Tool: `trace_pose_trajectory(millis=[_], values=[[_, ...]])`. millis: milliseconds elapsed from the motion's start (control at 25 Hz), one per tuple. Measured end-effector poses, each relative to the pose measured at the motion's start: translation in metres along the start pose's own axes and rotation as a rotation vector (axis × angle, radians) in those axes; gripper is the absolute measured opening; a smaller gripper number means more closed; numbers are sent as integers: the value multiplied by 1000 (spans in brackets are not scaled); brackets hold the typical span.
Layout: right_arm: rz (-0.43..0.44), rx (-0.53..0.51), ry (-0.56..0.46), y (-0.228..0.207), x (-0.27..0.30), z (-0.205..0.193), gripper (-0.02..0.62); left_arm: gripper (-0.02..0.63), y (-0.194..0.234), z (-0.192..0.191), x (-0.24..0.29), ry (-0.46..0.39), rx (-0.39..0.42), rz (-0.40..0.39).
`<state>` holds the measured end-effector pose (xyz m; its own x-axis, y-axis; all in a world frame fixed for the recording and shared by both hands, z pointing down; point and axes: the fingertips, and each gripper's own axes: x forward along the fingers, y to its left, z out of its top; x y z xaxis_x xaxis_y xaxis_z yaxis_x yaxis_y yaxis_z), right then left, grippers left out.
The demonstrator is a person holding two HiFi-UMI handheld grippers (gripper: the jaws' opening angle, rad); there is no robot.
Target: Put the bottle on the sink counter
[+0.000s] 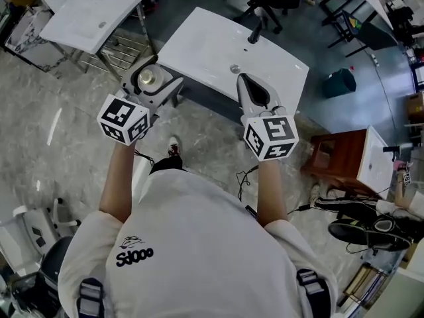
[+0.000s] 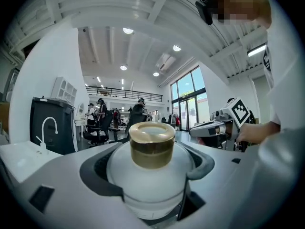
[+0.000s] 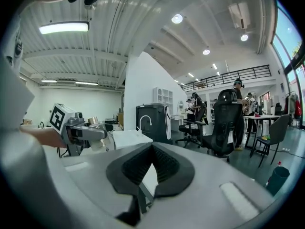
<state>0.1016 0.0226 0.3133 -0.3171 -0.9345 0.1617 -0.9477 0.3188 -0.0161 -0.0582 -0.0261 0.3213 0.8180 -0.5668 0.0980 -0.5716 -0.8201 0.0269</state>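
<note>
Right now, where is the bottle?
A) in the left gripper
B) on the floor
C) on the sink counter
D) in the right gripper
A: the left gripper has its jaws closed around the gold-capped bottle, while the right gripper holds nothing.

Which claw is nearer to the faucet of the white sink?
Right. The right claw is at the sink counter's near side, directly before the faucet. The left claw, shut on the bottle, is by the counter's left corner, farther away.
</note>
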Motion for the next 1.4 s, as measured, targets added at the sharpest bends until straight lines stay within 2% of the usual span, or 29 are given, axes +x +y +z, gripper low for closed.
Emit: trace_pose_trajectory(millis=[440,1000,1240,1400], values=[[-30,17,59,-26,73,-1,10,347,64,-8,52,34,-31,-35],[-47,67,137,-39,147,-20,11,347,131,-42,96,92,-109,-71],[-80,113,159,-49,162,-34,10,347,145,-57,118,124,-107,-101],[-63,122,189,-57,169,-50,10,347,149,-74,128,153,-127,-76]])
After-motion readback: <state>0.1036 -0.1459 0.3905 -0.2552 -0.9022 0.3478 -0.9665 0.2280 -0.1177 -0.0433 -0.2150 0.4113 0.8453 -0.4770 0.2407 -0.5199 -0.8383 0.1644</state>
